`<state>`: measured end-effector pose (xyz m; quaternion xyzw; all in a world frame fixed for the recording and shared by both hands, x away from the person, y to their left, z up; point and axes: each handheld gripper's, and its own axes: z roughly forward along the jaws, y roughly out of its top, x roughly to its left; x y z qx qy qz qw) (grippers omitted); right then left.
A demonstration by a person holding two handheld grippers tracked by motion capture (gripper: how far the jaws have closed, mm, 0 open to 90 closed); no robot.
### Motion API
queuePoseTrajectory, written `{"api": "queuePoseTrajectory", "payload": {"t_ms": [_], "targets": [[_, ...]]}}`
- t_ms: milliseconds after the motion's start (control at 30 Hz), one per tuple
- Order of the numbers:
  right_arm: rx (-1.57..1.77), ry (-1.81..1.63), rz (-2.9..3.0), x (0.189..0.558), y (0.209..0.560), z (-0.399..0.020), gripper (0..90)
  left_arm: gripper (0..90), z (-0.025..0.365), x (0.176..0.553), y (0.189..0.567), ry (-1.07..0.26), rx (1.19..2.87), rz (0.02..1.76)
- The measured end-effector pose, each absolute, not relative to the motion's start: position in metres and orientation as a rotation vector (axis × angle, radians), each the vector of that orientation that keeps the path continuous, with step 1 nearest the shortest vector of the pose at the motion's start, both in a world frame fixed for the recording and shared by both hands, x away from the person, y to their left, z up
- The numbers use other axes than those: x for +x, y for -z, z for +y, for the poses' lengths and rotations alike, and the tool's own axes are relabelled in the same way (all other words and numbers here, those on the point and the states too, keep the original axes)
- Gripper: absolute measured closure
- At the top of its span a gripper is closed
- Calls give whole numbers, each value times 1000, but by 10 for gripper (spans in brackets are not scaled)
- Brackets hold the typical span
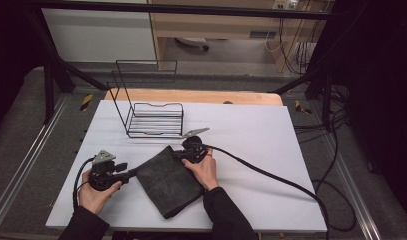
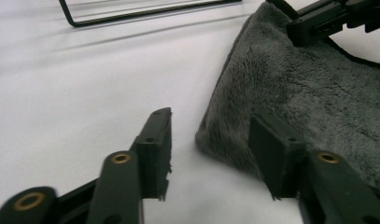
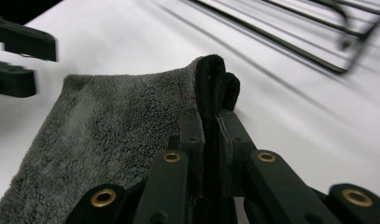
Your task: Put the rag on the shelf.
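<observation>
Lying folded on the white surface [image 1: 251, 150] between the person's two hands, the dark grey towel [image 1: 166, 180] sat near the front edge, turned at an angle so that one corner pointed toward the person and another toward the black wire rack [image 1: 153, 120] standing farther back. It looked doubled over already, with a thick rolled fold along the side nearest the left tongs [image 2: 208, 140]. The right tongs [image 3: 211, 126] were clamped tight on the towel's far corner, where two layers of its black-bound hem stood pinched between the pads. The left tongs stood half apart at the towel's left corner; one pad rested against the plush pile, the other lay clear on the bare surface, and nothing was pressed between them, so that corner lay free. Judging by this, the folding seemed partly done: one fold made, one corner gripped, and probably another fold or a carry to the rack left to do, though which could not be told. In the high view the left hand [image 1: 96, 192] lay low and nearly level at the front left, its tongs pointing right toward the towel, with its cable looping behind the wrist. The right hand [image 1: 203, 170] reached forward over the towel's right edge, its tongs [image 1: 183, 152] pointing leftward and away, and its cable trailed off across the surface to the right. Both dark sleeves came in from the bottom edge.
</observation>
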<state>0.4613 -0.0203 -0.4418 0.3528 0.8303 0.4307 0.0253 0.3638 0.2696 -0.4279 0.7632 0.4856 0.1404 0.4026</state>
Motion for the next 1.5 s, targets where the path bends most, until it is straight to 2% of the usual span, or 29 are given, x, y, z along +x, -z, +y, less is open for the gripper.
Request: {"api": "queuePoseTrajectory", "payload": {"t_ms": [200,433,600,800,967,1133,1200,1333,1500], "targets": [[1198,-1307,2428,450,437,-41,826,377,253,357,425,-340,1960,1185],[1344,-1246,2264,433,437,-72,825,338,221,347,425,-290,2021,1112],[1397,-1220,2204,424,440,-88,823,344,195,336,427,-236,2082,1045],[1368,-1211,2223,425,445,-90,808,478,172,326,435,-124,2134,1013],[1321,-1222,2252,426,443,-93,795,570,165,320,440,-138,2158,1044],[1321,-1209,2265,428,447,-93,801,778,160,316,439,-154,2183,1037],[1315,-1209,2259,427,448,-92,803,835,162,318,438,-146,2202,1026],[1337,-1215,2252,424,447,-91,804,860,171,323,433,-137,2239,1015],[1330,-1218,2251,420,449,-89,801,855,183,325,433,-107,2196,1023]]}}
